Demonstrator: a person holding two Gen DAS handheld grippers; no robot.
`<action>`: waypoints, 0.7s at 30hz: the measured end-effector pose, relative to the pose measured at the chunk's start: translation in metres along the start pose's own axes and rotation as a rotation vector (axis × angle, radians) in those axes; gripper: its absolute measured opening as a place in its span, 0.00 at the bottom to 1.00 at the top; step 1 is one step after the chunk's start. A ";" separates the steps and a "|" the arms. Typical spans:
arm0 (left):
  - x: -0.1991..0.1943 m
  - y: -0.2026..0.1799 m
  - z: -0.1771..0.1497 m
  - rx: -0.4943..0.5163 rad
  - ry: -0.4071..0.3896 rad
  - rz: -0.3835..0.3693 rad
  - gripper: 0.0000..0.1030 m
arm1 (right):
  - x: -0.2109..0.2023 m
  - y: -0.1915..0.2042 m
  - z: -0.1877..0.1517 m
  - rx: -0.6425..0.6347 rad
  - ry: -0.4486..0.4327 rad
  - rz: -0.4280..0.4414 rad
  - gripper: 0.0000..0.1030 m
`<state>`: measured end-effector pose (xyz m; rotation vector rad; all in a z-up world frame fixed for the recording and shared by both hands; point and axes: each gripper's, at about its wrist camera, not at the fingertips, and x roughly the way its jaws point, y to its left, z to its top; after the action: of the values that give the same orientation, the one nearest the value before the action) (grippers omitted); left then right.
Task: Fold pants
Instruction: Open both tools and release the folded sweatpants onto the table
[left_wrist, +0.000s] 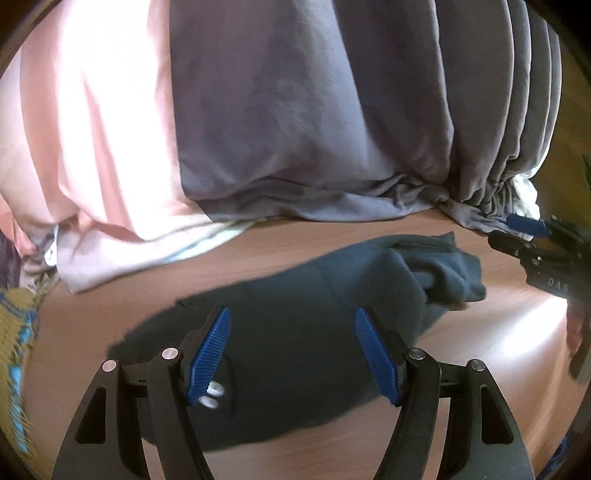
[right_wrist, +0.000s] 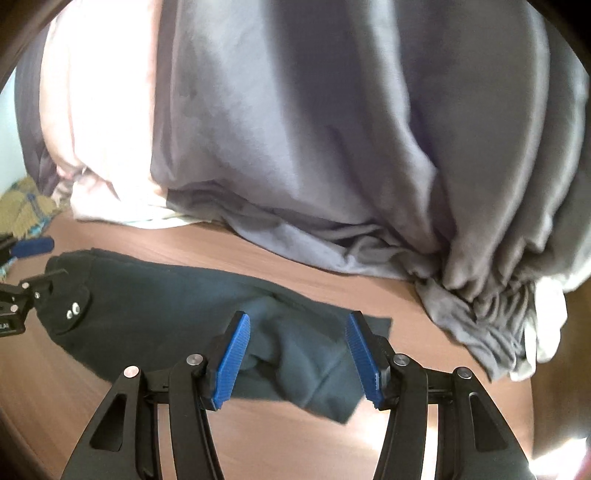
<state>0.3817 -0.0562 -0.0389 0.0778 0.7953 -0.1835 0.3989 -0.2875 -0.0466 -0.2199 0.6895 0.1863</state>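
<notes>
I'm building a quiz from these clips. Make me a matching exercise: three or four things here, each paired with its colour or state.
Things:
1. pants
2. left gripper
3. curtain
4. tabletop

Descriptions:
A. grey, hanging in folds
B. brown wood
C. dark teal, lying on the table
D. open, nothing between its blue pads

Pairs: 1-C, 2-D, 3-A, 4-B

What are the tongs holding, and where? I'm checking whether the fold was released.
Nothing. Both the left tongs and right tongs stand open above the dark pants.
</notes>
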 end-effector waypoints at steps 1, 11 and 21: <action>0.000 -0.005 -0.003 0.004 0.006 -0.003 0.68 | -0.005 -0.006 -0.010 0.026 -0.020 -0.012 0.53; 0.025 -0.061 -0.026 0.070 0.051 -0.024 0.68 | 0.003 -0.052 -0.072 0.208 0.043 0.055 0.53; 0.052 -0.083 -0.034 0.122 0.089 -0.007 0.68 | 0.038 -0.074 -0.101 0.347 0.073 0.199 0.51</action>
<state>0.3774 -0.1398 -0.1000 0.1997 0.8725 -0.2369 0.3841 -0.3815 -0.1361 0.1759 0.8040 0.2459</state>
